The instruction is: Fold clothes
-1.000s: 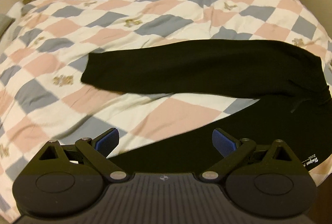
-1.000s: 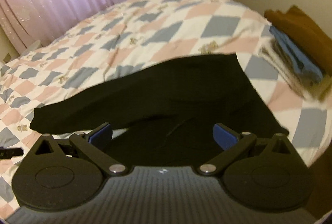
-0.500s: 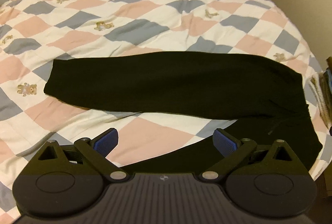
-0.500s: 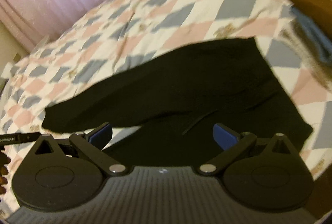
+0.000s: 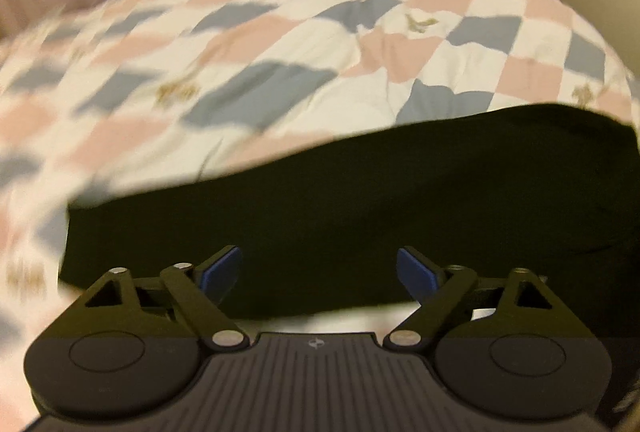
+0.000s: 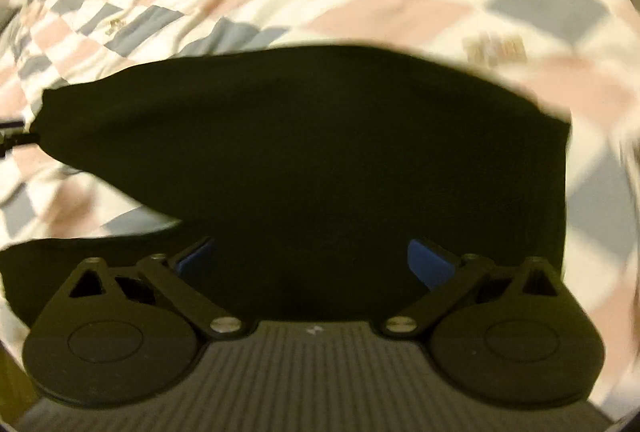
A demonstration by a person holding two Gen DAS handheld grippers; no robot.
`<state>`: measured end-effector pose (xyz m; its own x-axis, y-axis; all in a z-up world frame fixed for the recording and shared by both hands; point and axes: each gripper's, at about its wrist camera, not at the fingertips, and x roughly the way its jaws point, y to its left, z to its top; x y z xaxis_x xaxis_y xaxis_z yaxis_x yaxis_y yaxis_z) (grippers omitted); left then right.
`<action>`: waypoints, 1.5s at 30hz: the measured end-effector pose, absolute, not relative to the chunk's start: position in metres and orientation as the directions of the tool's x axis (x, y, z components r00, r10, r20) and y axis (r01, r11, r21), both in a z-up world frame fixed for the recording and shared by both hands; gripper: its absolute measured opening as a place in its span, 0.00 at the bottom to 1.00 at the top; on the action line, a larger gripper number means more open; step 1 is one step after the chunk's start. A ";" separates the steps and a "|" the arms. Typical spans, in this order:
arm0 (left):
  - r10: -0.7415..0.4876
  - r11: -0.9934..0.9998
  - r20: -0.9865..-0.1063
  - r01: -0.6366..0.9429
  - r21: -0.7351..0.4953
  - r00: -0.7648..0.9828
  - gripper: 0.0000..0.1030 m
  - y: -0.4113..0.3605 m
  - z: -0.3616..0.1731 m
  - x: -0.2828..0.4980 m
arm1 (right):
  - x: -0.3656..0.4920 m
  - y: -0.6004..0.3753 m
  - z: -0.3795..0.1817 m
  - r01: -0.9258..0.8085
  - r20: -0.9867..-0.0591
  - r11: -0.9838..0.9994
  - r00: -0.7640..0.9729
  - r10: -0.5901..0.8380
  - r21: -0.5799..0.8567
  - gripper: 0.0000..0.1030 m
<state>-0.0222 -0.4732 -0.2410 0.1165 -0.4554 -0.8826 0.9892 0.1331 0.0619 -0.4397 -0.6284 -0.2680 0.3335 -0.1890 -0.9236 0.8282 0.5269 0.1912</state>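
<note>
A pair of black trousers (image 5: 360,216) lies flat on the checked quilt (image 5: 280,80) of the bed, stretched from left to right near its near edge. The left gripper (image 5: 319,270) points down over one leg, its jaws closing, and the blue pads do not yet press the cloth. The right gripper (image 6: 310,260) is above the wider part of the trousers (image 6: 300,152), jaws wide apart but closing, holding nothing.
</note>
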 end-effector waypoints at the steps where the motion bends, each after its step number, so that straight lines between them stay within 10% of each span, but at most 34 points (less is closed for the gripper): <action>1: -0.458 0.100 -0.882 0.992 0.071 0.109 0.80 -0.485 -0.246 -0.018 | -0.437 -0.643 -0.273 0.816 -0.925 0.553 0.325 -0.197 0.169 0.90; 5: -0.489 -0.045 -0.869 0.993 0.112 0.075 0.73 -0.529 -0.265 -0.006 | -0.425 -0.696 -0.286 0.740 -0.904 0.657 0.368 -0.216 0.144 0.72; 9: -0.479 -0.123 -0.876 0.984 0.125 0.052 0.44 -0.562 -0.291 0.008 | -0.413 -0.739 -0.299 0.648 -0.889 0.750 0.411 -0.200 0.131 0.52; 21: -0.363 -0.325 -0.923 0.946 -0.005 -0.130 0.63 -0.605 -0.339 0.036 | -0.369 -0.800 -0.329 0.476 -0.876 0.851 0.481 -0.039 0.223 0.72; 26: -0.332 -0.379 -0.928 0.925 -0.035 -0.171 0.42 -0.608 -0.356 0.043 | -0.369 -0.823 -0.352 0.479 -0.869 0.806 0.487 0.085 0.348 0.78; 28: -0.346 -0.408 -0.924 0.913 -0.010 -0.165 0.25 -0.605 -0.357 0.035 | -0.369 -0.828 -0.361 0.480 -0.874 0.796 0.471 0.121 0.369 0.67; 29: -0.362 -0.418 -0.921 0.908 0.024 -0.143 0.12 -0.604 -0.356 0.031 | -0.368 -0.829 -0.365 0.478 -0.876 0.793 0.462 0.139 0.378 0.46; 32: -0.399 -0.431 -0.912 0.897 0.095 -0.095 0.08 -0.596 -0.353 0.023 | -0.366 -0.826 -0.367 0.462 -0.881 0.806 0.450 0.145 0.369 0.06; 45: -0.622 -0.244 -0.782 0.959 0.144 -0.041 0.02 -0.432 -0.218 -0.012 | -0.442 -0.608 -0.225 0.446 -0.773 0.890 0.530 -0.347 -0.093 0.03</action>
<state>-0.0119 -0.4320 -0.2180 -0.0405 -0.6216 -0.7823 0.9589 -0.2443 0.1445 -0.4419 -0.6082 -0.2253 0.5304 -0.3473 -0.7733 0.4464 0.8899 -0.0934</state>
